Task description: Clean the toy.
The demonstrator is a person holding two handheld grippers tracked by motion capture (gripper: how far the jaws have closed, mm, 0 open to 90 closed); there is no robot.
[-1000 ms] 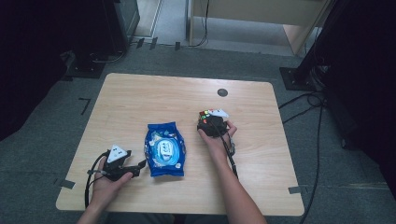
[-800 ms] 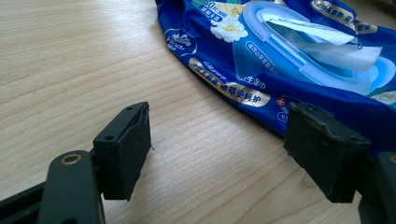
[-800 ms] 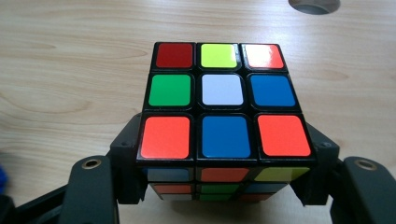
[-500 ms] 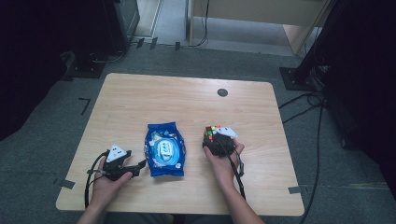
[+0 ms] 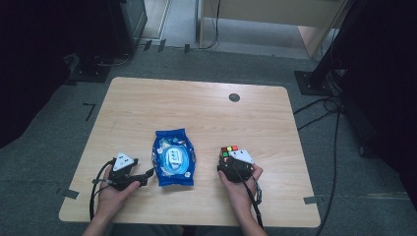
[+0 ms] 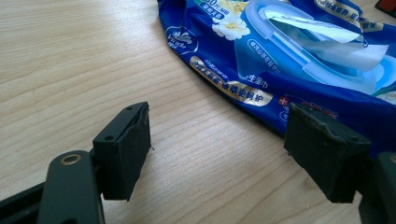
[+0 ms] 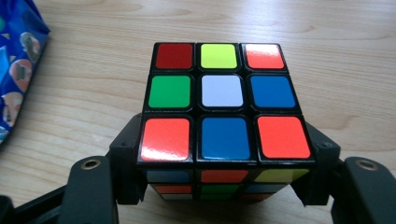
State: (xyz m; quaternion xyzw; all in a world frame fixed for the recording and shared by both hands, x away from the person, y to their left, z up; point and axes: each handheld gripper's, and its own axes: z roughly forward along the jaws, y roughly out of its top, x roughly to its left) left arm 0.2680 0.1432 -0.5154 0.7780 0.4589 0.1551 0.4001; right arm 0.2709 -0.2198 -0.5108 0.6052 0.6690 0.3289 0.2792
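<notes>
A blue pack of wet wipes (image 5: 173,157) lies flat on the wooden table (image 5: 196,108), near the front middle. My left gripper (image 5: 145,175) rests on the table just left of the pack, open, its jaws wide apart with bare wood between them; the pack (image 6: 289,56) lies just beyond the jaws, by the right one. A scrambled colour cube (image 5: 229,151) sits on the table right of the pack. My right gripper (image 5: 235,167) is shut on the cube (image 7: 219,107), one jaw against each side of it.
A small dark round grommet (image 5: 234,97) is set in the table near its far edge. Cables (image 5: 319,105) run over the grey floor to the right, and dark furniture stands beyond the table's far left corner.
My right gripper has carried the cube toward the front edge of the table, closer to the person. The left gripper and the wipes pack have stayed put.
</notes>
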